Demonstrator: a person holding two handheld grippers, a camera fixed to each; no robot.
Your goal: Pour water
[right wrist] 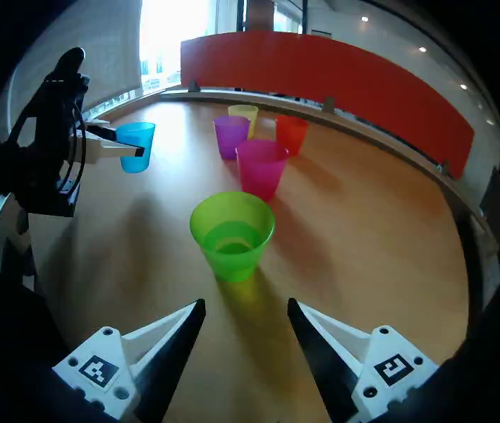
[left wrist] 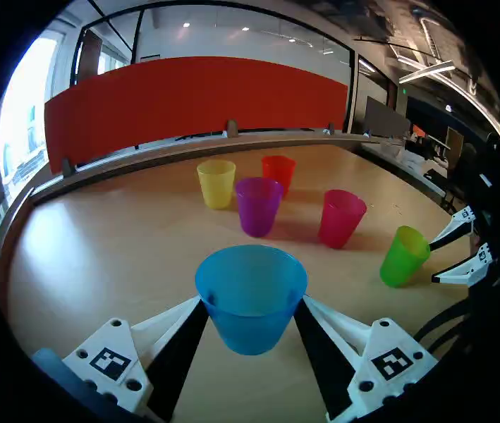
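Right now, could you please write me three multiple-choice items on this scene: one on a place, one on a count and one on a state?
1. Which cup stands nearest ahead of the right tongs?
A) the purple cup
B) the yellow cup
C) the green cup

2. How many cups are there in all?
A) six
B) four
C) eight

3. What state are the left tongs in?
A) open and empty
B) shut on the blue cup
C) shut on a spoon

Answers:
1 C: the green cup sits straight before the open fingers in the right gripper view.
2 A: the left gripper view shows six cups, each a different colour, counting the held one.
3 B: both fingers press on the blue cup's sides.
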